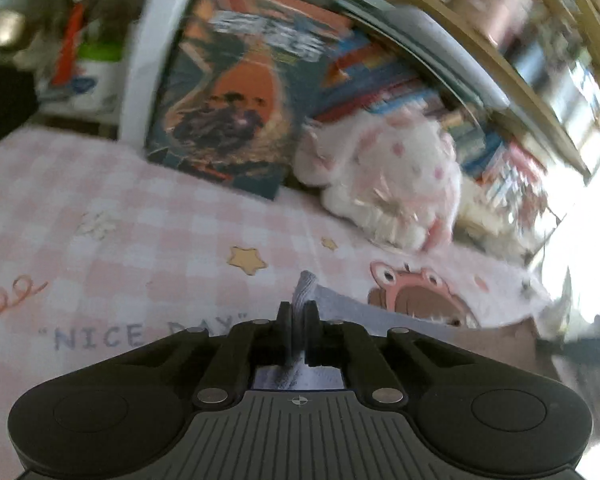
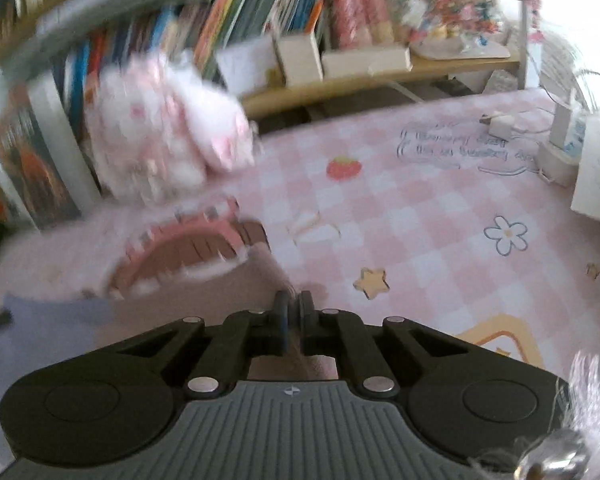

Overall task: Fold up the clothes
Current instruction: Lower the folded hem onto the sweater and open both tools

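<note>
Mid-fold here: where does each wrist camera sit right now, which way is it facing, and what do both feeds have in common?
Left wrist: rides the left gripper, looking forward and down across the pink checked sheet toward a book; own fingers pinch a lilac cloth edge.
Right wrist: rides the right gripper, facing the bookshelf; fingers closed on pinkish cloth.
Shared: the monster-print garment, the white plush toy, the sheet.
</note>
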### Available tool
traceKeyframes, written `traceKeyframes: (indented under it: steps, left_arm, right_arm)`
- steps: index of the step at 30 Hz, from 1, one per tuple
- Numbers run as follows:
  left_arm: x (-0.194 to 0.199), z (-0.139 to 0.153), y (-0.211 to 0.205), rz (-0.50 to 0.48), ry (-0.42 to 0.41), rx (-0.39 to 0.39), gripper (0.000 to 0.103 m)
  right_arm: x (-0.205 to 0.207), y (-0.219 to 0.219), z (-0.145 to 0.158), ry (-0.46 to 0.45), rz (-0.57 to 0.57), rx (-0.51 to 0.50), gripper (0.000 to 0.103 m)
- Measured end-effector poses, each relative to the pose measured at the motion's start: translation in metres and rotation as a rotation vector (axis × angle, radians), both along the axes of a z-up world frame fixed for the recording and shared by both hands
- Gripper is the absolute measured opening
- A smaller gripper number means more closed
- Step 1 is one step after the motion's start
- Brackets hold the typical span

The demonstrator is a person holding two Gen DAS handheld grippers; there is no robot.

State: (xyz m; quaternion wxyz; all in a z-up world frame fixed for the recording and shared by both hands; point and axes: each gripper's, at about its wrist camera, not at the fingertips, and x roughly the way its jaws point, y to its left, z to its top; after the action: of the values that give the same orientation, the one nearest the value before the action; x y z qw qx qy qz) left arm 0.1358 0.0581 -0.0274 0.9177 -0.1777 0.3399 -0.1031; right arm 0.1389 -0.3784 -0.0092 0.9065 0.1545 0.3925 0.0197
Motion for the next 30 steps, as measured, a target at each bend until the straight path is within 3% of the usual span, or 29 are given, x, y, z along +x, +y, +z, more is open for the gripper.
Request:
traceKeyframes:
  steps: [4,7,10,13,15,18,26,30]
  left_arm:
    - [0.013,-0.023,0.007,0.031,0.109,-0.027,0.004]
    - [0.016,-0.031,0.013,0.065,0.137,-0.084,0.007]
    - [0.014,-0.028,0.013,0.067,0.126,-0.07,0.012]
    - [0.005,-0.016,0.014,0.079,0.083,-0.046,0.012]
    - [-0.003,-0.005,0.015,0.111,0.044,-0.004,0.02]
    - [-0.017,0.01,0.02,0.13,-0.006,0.026,0.023]
    - [-0.056,0.022,0.012,0.154,-0.003,0.06,0.023]
    - [-0.074,0.022,0.0,0.182,0.01,0.066,0.023]
  right_arm:
    - [0.004,-0.006,-0.014,0.065,-0.043,0.001,0.004]
    - [0.007,-0.007,-0.028,0.096,-0.068,0.005,0.004]
    - [0.007,-0.007,-0.026,0.098,-0.066,-0.01,0.006]
    - [0.001,-0.007,-0.018,0.073,-0.078,-0.034,0.017]
    - [-0.007,-0.009,-0.012,0.044,-0.094,-0.037,0.019]
    - [-0.017,-0.01,-0.001,0.014,-0.088,-0.059,0.038]
    - [-0.046,0.005,0.016,-0.029,0.015,-0.128,0.056]
    - [-0.053,0.009,0.014,-0.014,0.07,-0.152,0.058]
